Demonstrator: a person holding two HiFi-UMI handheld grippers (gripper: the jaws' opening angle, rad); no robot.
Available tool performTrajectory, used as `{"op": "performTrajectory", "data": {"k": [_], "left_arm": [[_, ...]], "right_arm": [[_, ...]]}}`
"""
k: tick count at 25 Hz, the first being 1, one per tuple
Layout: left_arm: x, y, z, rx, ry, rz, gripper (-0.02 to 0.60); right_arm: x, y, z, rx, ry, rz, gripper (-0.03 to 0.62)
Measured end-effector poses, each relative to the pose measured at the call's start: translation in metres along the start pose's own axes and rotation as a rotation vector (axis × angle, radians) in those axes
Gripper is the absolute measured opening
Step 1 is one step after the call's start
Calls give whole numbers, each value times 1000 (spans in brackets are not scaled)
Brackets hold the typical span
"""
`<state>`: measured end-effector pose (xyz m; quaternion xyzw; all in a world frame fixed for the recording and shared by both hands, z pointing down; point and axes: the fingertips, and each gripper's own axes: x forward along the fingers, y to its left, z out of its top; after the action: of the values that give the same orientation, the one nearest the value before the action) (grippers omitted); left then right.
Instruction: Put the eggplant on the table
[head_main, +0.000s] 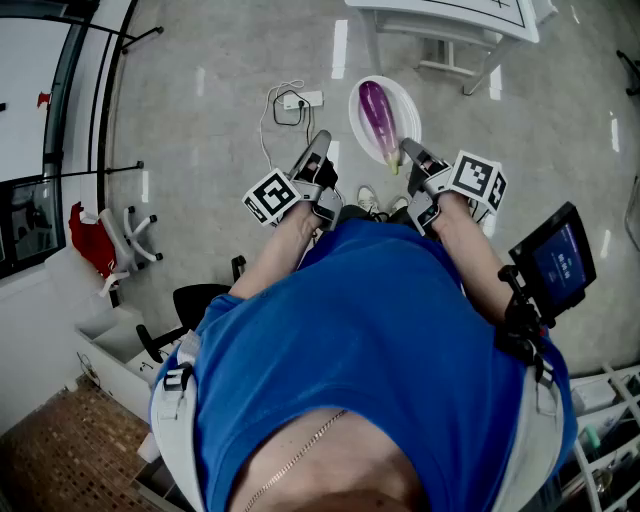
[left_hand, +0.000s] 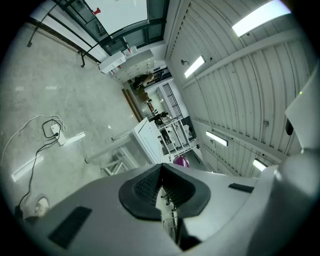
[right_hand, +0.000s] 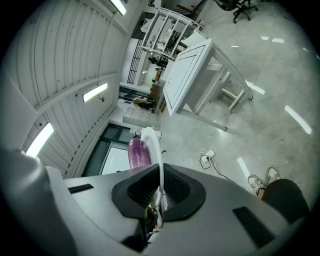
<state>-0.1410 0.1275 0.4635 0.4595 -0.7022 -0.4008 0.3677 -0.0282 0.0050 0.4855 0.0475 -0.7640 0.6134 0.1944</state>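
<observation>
**Head view:** Both forearms reach forward from the body, and each gripper points ahead and a little down over the floor. The left gripper (head_main: 321, 140) is just left of a white plate (head_main: 411, 108), apart from it. The right gripper (head_main: 408, 149) meets the plate's near rim. The eggplant (head_main: 378, 118) lies lengthwise on the plate, just beyond the right gripper's tip. The table (head_main: 450, 14) stands farther ahead, at the top edge.

**Left gripper view:** The left gripper (left_hand: 161, 171) has its 2 jaws closed against each other with nothing between them. The eggplant (left_hand: 181, 161) shows as a small purple patch just past the jaws, slightly right of their line. The table (left_hand: 148, 138) is farther off.

**Right gripper view:** The right gripper (right_hand: 159, 176) has its 2 jaws clamped on the thin rim of the plate (right_hand: 153, 142), which is seen edge-on and rises from between the pads. The eggplant (right_hand: 136, 153) rests on the plate's left face, just above the jaws and not touched by them. The table (right_hand: 192, 70) stands beyond, well apart.
</observation>
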Motion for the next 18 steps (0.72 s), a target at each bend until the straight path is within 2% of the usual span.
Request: {"op": "performTrajectory", "data": {"k": [18], "left_arm": [[-13, 1, 3, 3, -34, 20, 8]], "right_arm": [[5, 11, -7, -15, 25, 28, 18]]}}
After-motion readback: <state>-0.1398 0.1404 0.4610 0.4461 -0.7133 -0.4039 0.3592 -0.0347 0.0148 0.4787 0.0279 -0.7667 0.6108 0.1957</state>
